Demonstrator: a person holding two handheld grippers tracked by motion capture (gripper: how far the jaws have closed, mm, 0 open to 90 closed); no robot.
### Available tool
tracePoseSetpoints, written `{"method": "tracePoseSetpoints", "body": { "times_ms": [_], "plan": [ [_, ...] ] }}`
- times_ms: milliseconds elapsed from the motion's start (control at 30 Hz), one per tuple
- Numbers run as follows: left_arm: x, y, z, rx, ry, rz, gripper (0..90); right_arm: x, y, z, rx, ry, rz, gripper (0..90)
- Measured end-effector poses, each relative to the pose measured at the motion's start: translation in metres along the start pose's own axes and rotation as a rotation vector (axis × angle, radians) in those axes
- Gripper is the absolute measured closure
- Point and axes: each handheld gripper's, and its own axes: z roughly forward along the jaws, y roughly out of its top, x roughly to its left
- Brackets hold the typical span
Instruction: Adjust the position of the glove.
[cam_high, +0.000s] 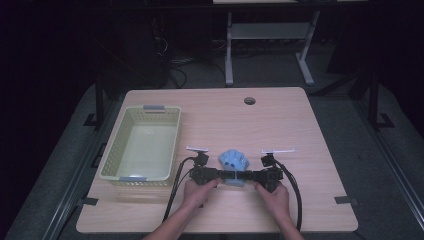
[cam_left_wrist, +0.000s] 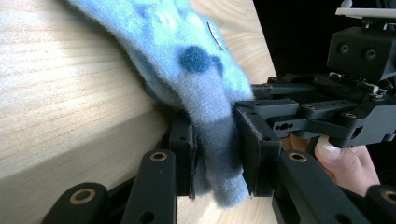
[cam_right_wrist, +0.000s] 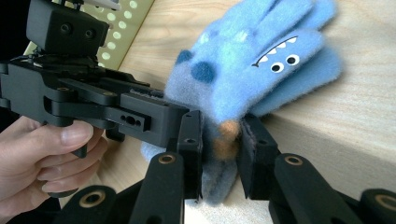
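Right gripper view, fuzzy blue glove (cam_right_wrist: 261, 70), dark spots, toothy monster face

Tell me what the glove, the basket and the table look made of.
Glove: soft blue fleece or knit, going by its fuzzy nap, with a printed face. Basket: pale yellow-green moulded plastic, probably, from its perforated walls. Table: wood-look top with light grain lines, matte; solid or laminate, I cannot tell.

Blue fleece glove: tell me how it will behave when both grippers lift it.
The blue glove looks like soft fleece, so it will probably droop between the left gripper and right gripper. Likely light. Its fuzzy surface should resist slipping.
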Motion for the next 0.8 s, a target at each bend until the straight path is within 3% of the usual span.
{"method": "tracePoseSetpoints", "body": {
  "times_ms": [433,800],
  "plan": [
    [-0.008,0.002,-0.006,-0.017,-0.020,0.022,70.4,0.005,0.002,-0.007,-0.021,0.026,-0.010,73.8],
    [-0.032,0.011,-0.025,-0.046,-0.039,0.091,70.6,0.025,0.012,-0.023,-0.066,0.051,-0.050,73.9]
  ]
}}
